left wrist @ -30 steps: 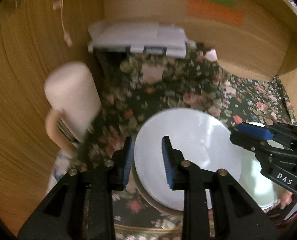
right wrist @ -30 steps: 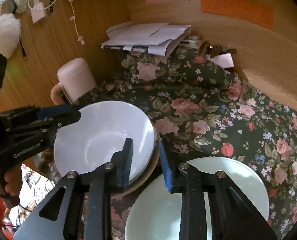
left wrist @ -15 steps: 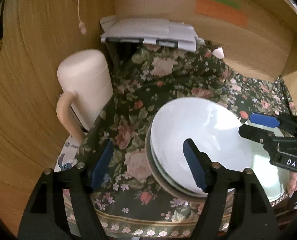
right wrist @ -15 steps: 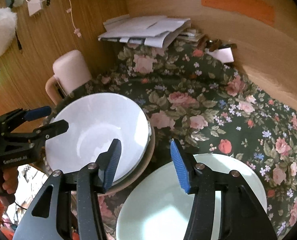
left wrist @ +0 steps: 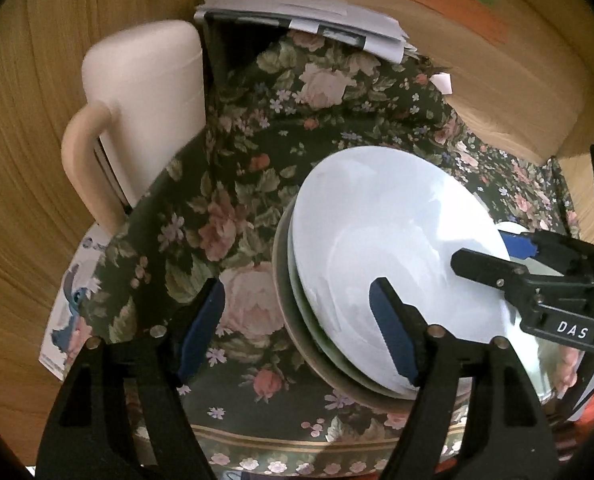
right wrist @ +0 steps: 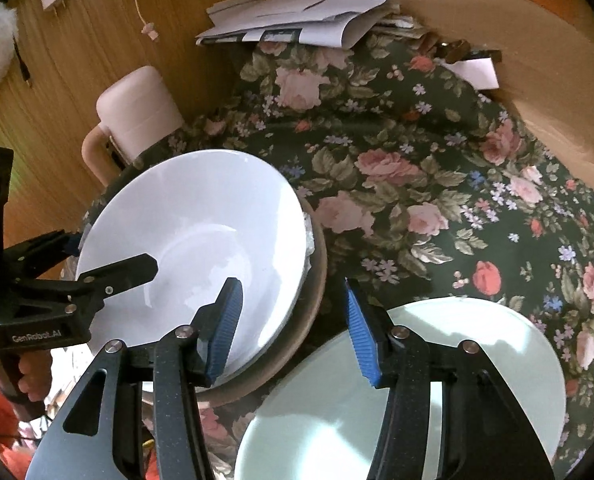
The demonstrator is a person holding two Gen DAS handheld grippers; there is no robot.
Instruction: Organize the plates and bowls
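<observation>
**Both jaws spread over the stacked bowl**

1. I see the left gripper [left wrist: 297,332] with its jaws spread wide; they have just been opening. The near-left rim of the white bowl [left wrist: 393,248] lies between them, and neither pad presses on it.
2. The white bowl sits nested on a greenish dish, and both rest in a brown plate [left wrist: 297,344] on the bench under a dark floral cloth [left wrist: 233,168].
3. I see the right gripper [right wrist: 293,328] with its jaws moderately spread, empty. Its left pad is over the white bowl's right edge; its right pad is over the rim of a pale green bowl [right wrist: 477,364], which stands just beside the stack.
4. A pink mug [left wrist: 145,108] stands at the back left against the wooden wall, near a pile of papers [right wrist: 297,16].
</observation>
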